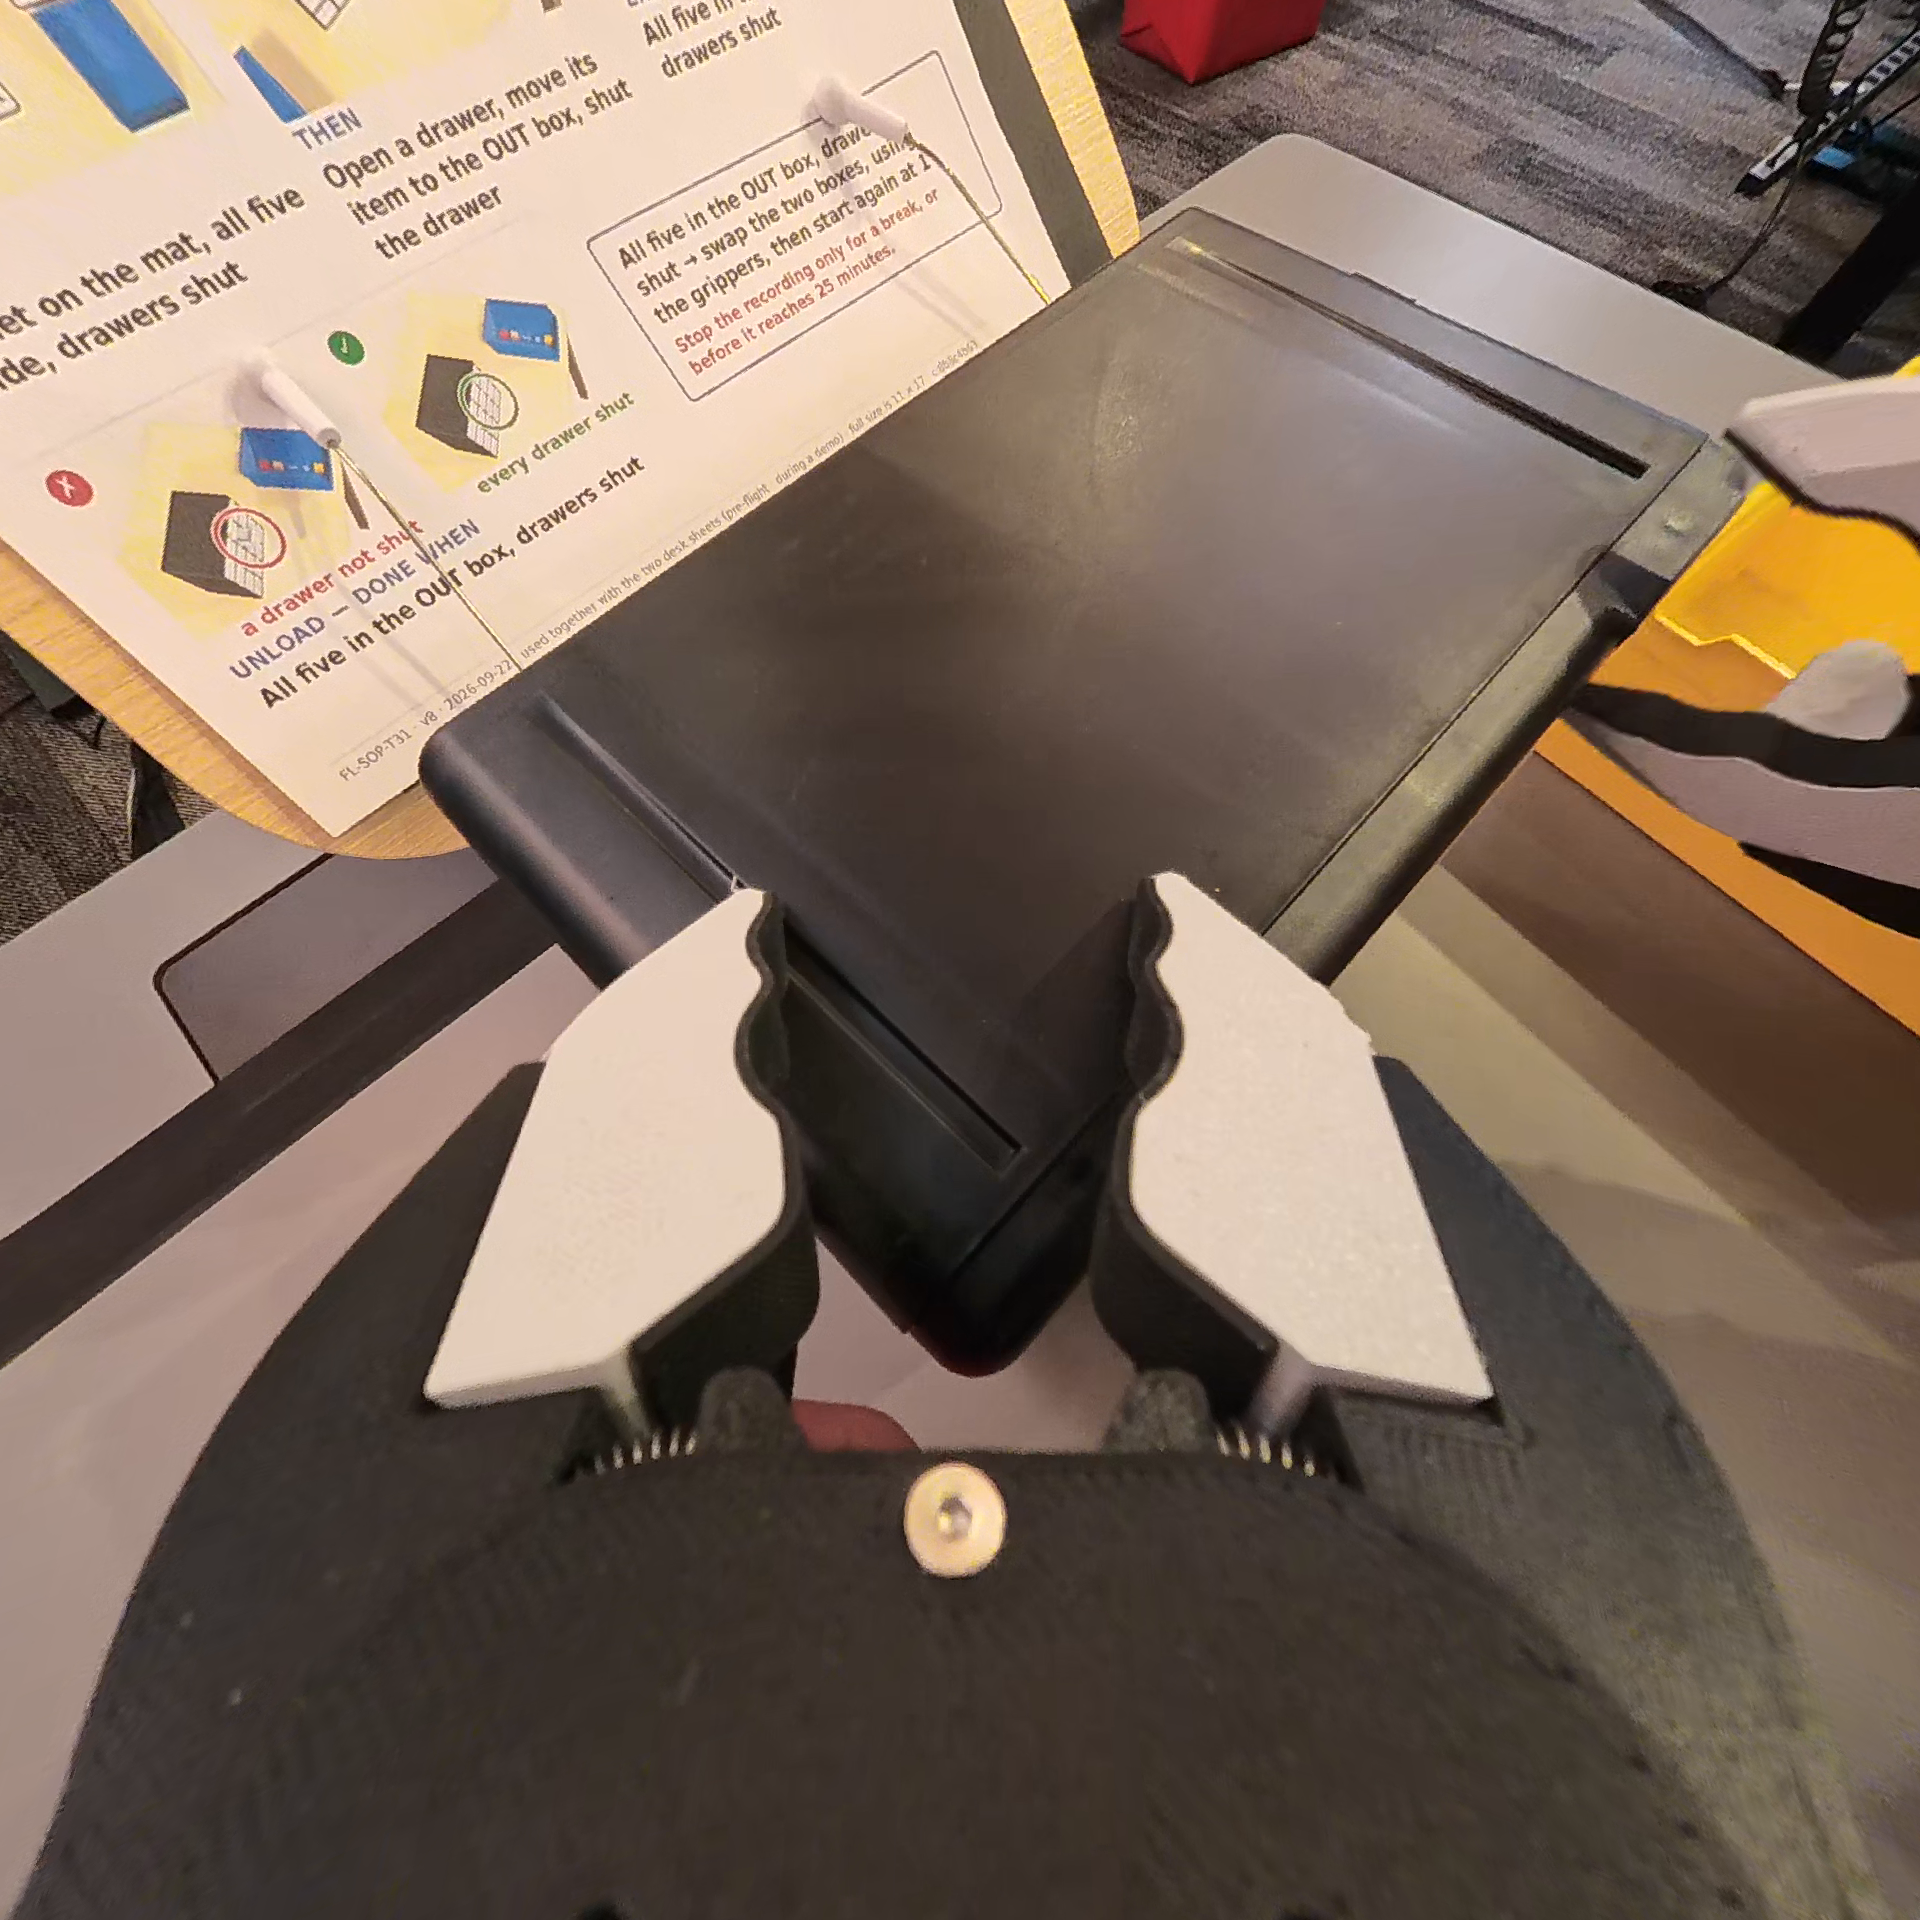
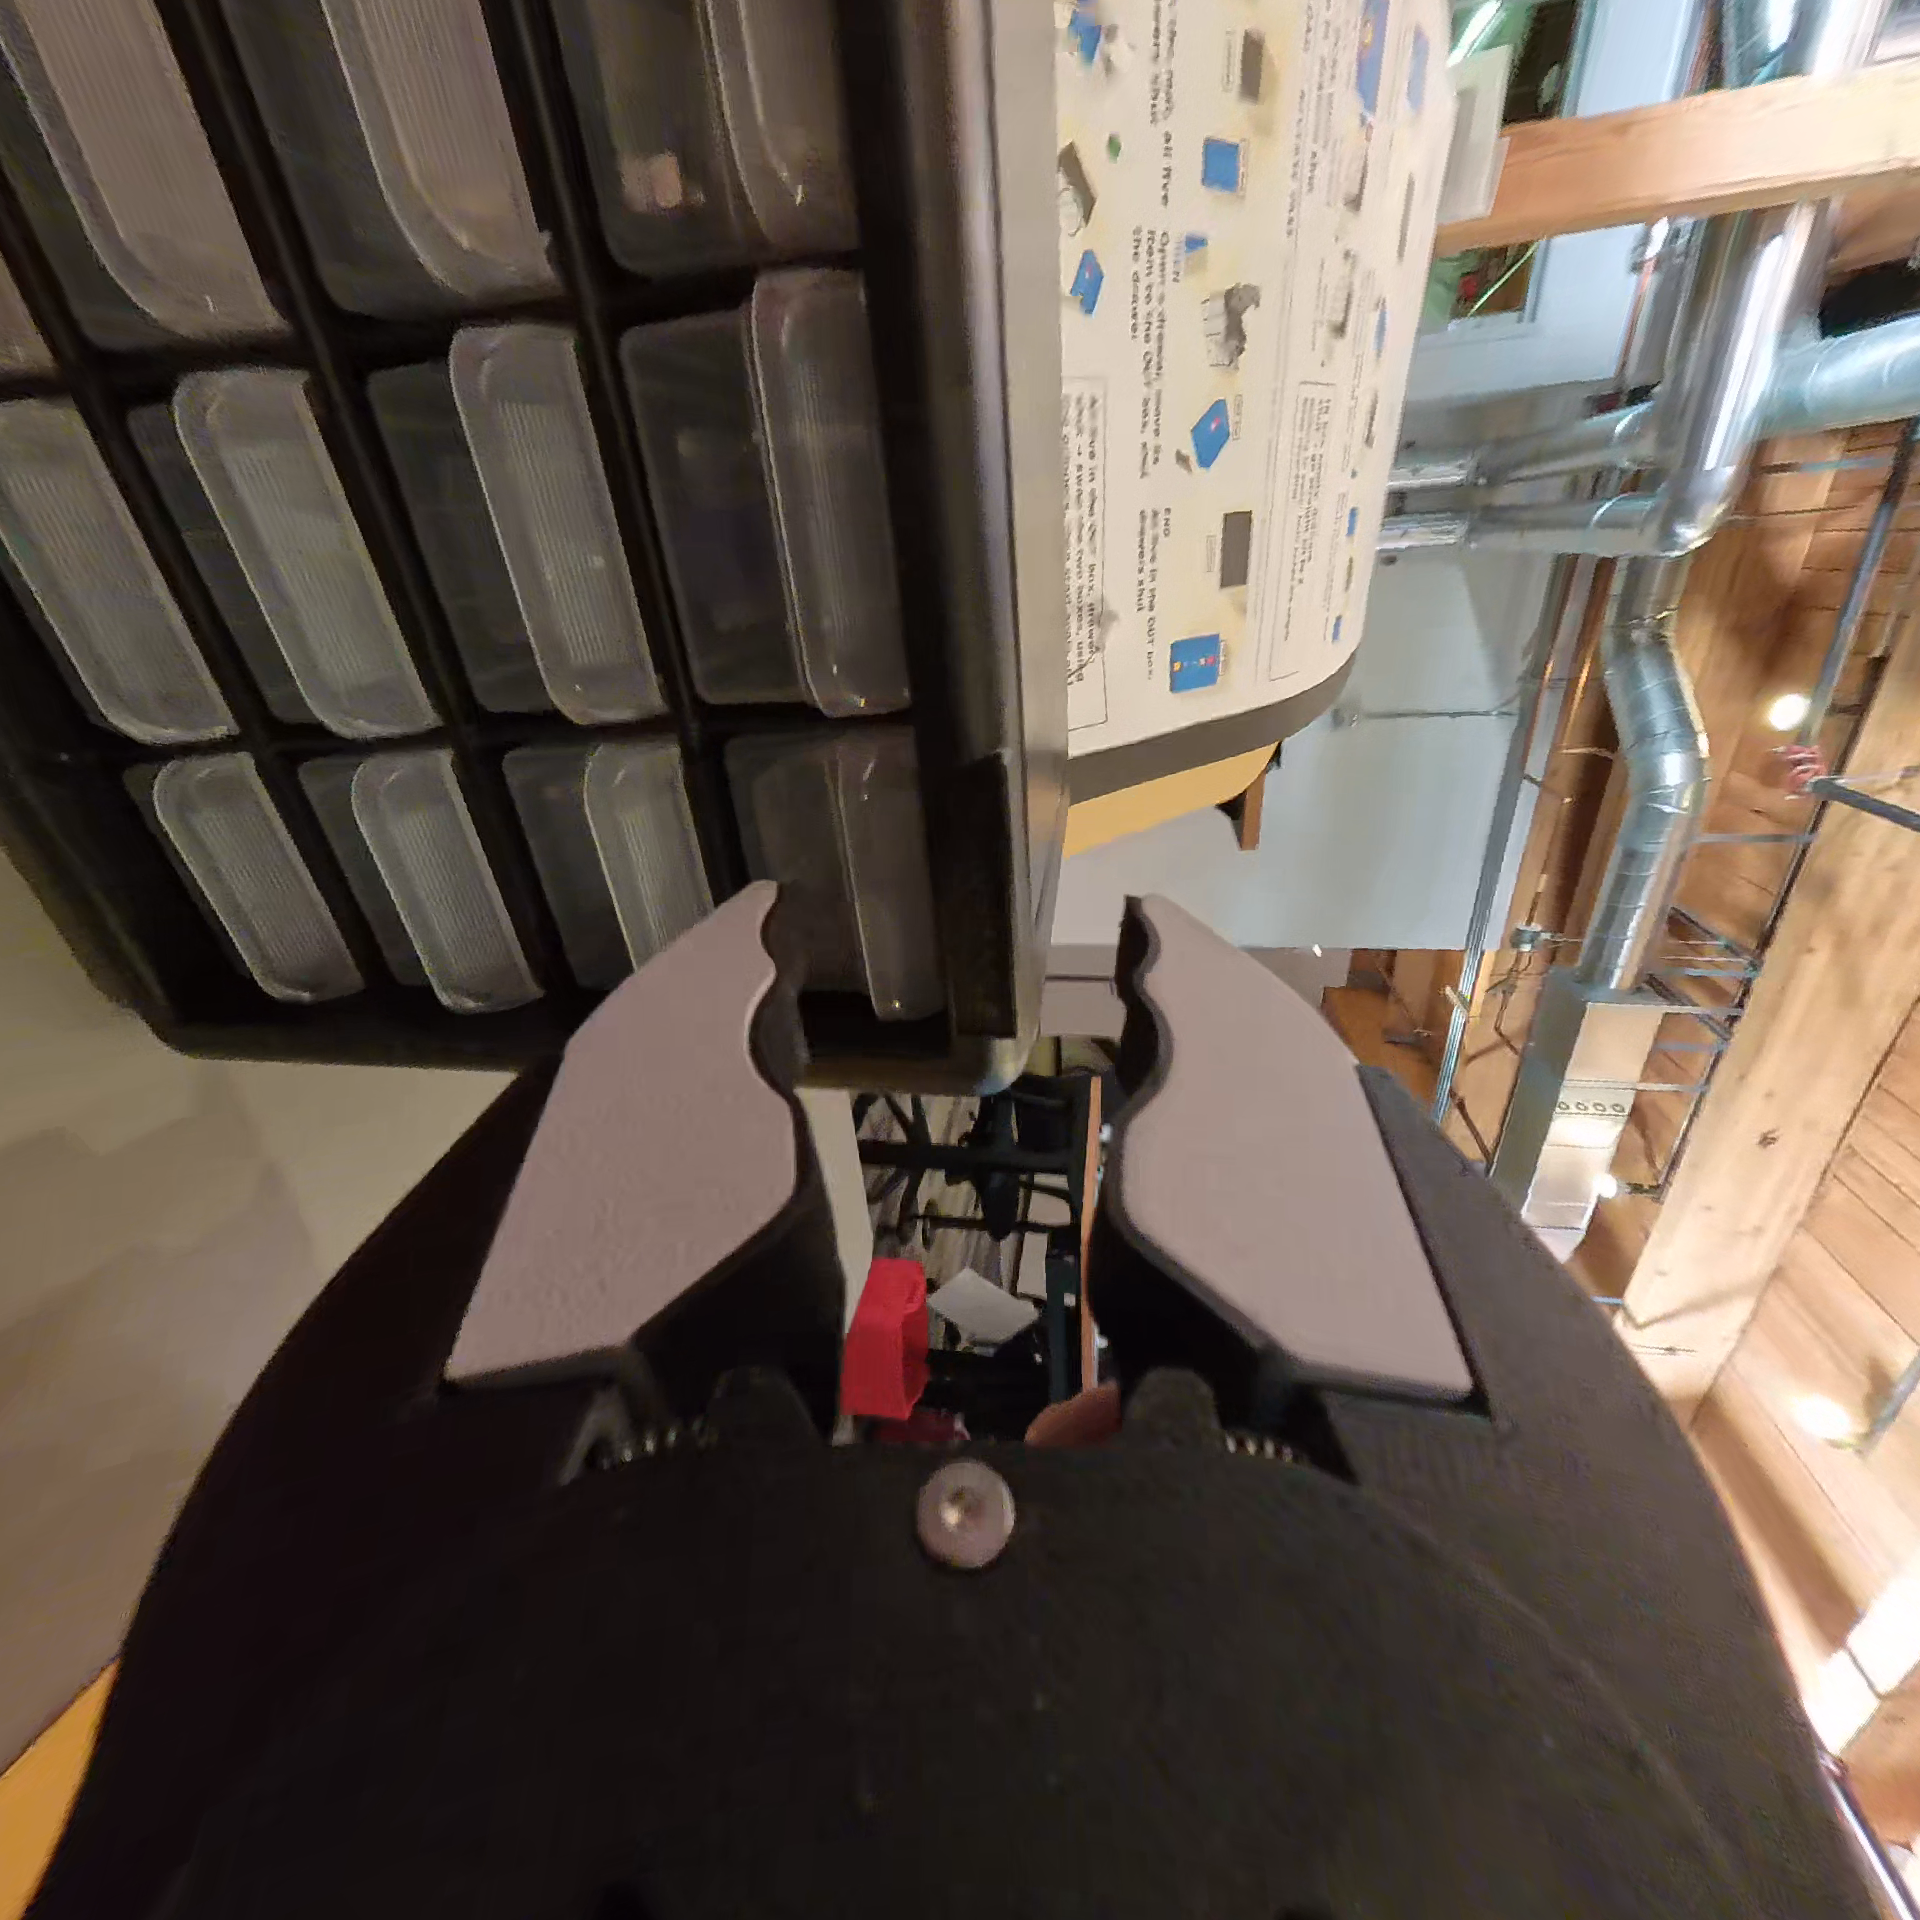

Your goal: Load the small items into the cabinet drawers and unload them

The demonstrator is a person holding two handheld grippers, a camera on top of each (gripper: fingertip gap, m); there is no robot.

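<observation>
The black drawer cabinet (image 1: 1091,582) fills the left wrist view from above, with its flat top facing me. My left gripper (image 1: 956,904) is open, its fingers spread over the cabinet's near corner. In the right wrist view the cabinet front (image 2: 966,520) shows rows of translucent drawers (image 2: 790,499), all pushed in. My right gripper (image 2: 951,914) is open, with the cabinet's corner edge and the corner drawer (image 2: 862,862) between its fingers. It also shows at the right edge of the left wrist view (image 1: 1870,571). No small item is clear in either view.
A printed instruction sheet (image 1: 416,312) on a wooden board stands behind the cabinet and also shows in the right wrist view (image 2: 1226,364). A yellow mat (image 1: 1714,727) lies to the right on the grey table (image 1: 208,1143). A red object (image 1: 1216,31) sits on the floor beyond.
</observation>
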